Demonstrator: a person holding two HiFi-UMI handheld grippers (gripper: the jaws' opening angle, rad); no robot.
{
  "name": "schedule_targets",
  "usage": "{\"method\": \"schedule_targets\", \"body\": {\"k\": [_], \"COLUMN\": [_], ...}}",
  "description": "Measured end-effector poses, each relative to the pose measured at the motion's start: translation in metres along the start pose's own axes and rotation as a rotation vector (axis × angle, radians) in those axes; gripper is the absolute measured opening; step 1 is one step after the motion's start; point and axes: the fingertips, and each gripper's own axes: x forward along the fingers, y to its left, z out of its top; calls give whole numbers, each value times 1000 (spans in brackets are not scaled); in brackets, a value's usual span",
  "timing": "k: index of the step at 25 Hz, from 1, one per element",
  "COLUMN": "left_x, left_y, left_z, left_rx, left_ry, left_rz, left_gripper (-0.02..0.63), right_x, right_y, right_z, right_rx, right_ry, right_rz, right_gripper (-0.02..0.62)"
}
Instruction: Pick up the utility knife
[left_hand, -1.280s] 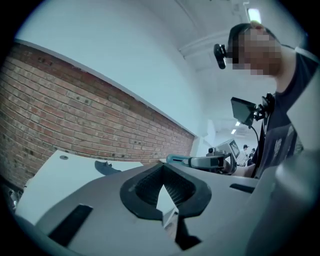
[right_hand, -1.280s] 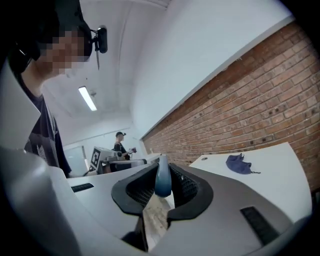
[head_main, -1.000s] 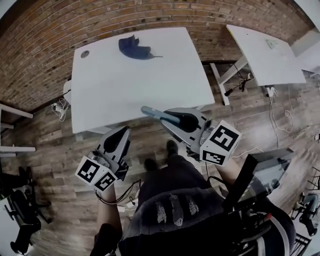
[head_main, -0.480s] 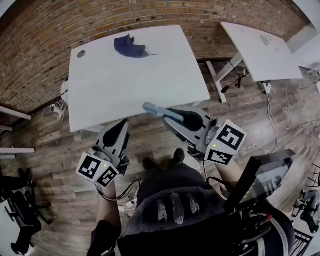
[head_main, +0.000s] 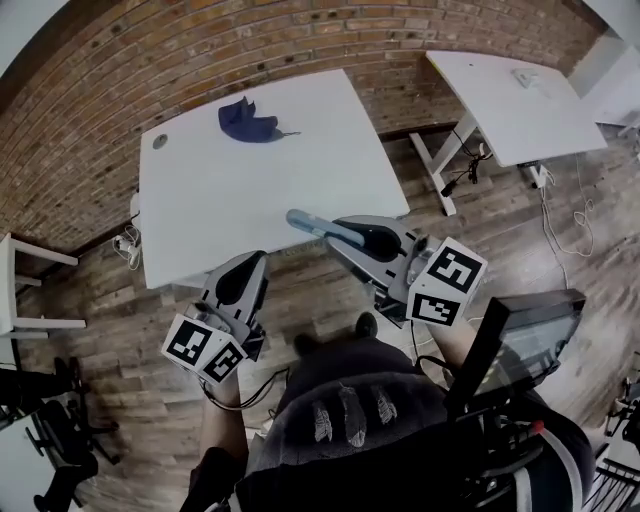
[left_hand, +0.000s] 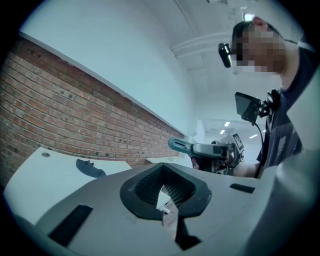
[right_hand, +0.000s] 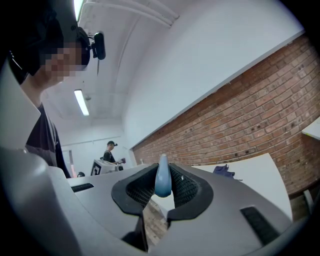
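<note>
Utility knife (head_main: 316, 226) is clamped by its rear end in the part-closed right tongs (head_main: 352, 238), poking out toward the near edge of the white table (head_main: 270, 190), left tongs (head_main: 249, 264) shut empty; it looks light, stiff, slick, so grip mid-handle.

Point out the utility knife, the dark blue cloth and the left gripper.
utility knife (head_main: 318, 227), head view, its protruding blue end.
dark blue cloth (head_main: 246, 121), head view, its middle.
left gripper (head_main: 257, 258), head view, its shut fingertips.
</note>
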Motion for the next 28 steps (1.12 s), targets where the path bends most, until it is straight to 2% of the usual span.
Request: {"method": "schedule_targets", "body": {"k": [13, 28], "left_x": [6, 19], "left_y": [0, -11], "left_z": [-11, -4], "left_rx": [-17, 22], "left_ry": [44, 66], "left_rz": [27, -2], "left_gripper": [-5, -5], "right_x": [1, -15], "right_y": [-5, -11], "right_z": [10, 23], "right_rx": [-1, 20], "right_ry": [-31, -97], "right_rz": [37, 34], "right_gripper": [71, 71]}}
